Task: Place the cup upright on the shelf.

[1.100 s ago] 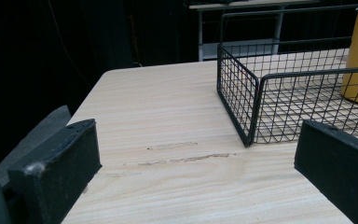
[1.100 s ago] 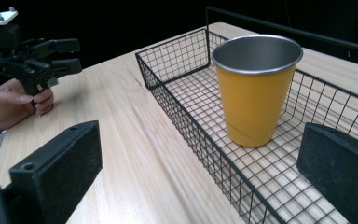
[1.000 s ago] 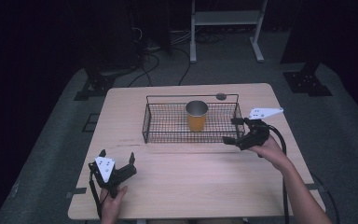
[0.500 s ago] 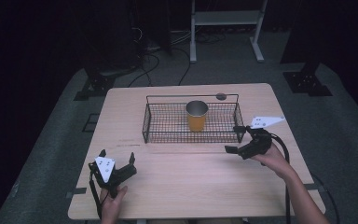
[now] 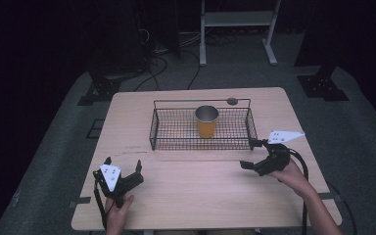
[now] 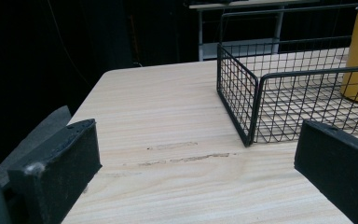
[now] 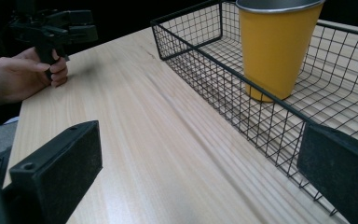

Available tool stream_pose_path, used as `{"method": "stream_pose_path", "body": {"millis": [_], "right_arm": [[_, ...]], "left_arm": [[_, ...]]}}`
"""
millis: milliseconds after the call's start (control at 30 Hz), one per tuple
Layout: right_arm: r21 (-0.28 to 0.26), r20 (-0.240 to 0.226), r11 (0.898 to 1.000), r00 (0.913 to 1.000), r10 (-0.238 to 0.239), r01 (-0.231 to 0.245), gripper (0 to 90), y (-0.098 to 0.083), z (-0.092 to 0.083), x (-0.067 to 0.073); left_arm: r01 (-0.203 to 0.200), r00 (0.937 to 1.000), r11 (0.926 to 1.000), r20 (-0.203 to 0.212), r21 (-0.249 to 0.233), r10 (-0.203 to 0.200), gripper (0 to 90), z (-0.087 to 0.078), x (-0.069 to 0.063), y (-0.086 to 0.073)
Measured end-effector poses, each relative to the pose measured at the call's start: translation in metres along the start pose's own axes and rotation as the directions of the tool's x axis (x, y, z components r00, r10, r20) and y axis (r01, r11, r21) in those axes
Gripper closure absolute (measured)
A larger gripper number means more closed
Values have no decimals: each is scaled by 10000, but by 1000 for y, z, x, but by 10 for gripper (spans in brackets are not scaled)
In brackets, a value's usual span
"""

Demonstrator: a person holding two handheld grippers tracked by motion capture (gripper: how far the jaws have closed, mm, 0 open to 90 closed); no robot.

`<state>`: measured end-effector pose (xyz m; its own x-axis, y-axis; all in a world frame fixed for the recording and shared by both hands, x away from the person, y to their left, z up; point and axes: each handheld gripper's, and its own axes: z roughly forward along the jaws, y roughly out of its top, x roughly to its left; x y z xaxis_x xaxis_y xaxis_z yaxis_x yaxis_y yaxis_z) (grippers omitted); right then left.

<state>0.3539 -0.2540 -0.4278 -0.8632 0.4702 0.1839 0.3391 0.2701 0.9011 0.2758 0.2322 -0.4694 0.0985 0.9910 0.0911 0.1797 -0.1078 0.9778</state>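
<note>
While the yellow cup (image 5: pixel 207 122) stands upright inside the wire basket (image 5: pixel 176 131), slightly right of the basket's middle and toward its far side, neither gripper touches it. Its body is a smooth, tapered cone, matte yellow outside with a grey metallic rim and lining. Thin black wire forms the basket, a fine square mesh with a thicker rounded top rail, and it sits on the far half of the pale, straight-grained wooden table (image 5: pixel 196 191). At about four o'clock from the cup, the right gripper (image 5: pixel 252 154) hovers just outside the basket's near right corner, its flat, black, rubbery-looking jaws spread wide and empty. Well apart at about seven o'clock, near the table's front edge, the left gripper (image 5: pixel 123 166) is held upright in the person's hand, its blocky black jaws likewise parted with nothing between them. A small dark round disc (image 5: pixel 232 101) lies on the table just beyond the basket, at one o'clock from the cup.
</note>
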Motion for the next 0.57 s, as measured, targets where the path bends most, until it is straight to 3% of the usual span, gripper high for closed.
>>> {"method": "stream_pose_path", "body": {"millis": [267,367,467,567], "right_arm": [[-149,192,9999,9998,54,-52,0,-16,-6,10],[-309,604,9995,9981,102,-83,0,-24,-9,17],[-1031,864,9943,9955,378,-289,0,-37,-13,30],[-1942,845,9794,9938,726,-550,0,-53,-17,42]], "left_arm": [[-6,10000,10000,-11,9,6,0,0,0,0],[-12,10000,10000,-23,31,12,0,0,0,0],[2,10000,10000,-36,27,-1,0,1,0,0],[6,10000,10000,-35,26,-6,0,1,0,0]]}}
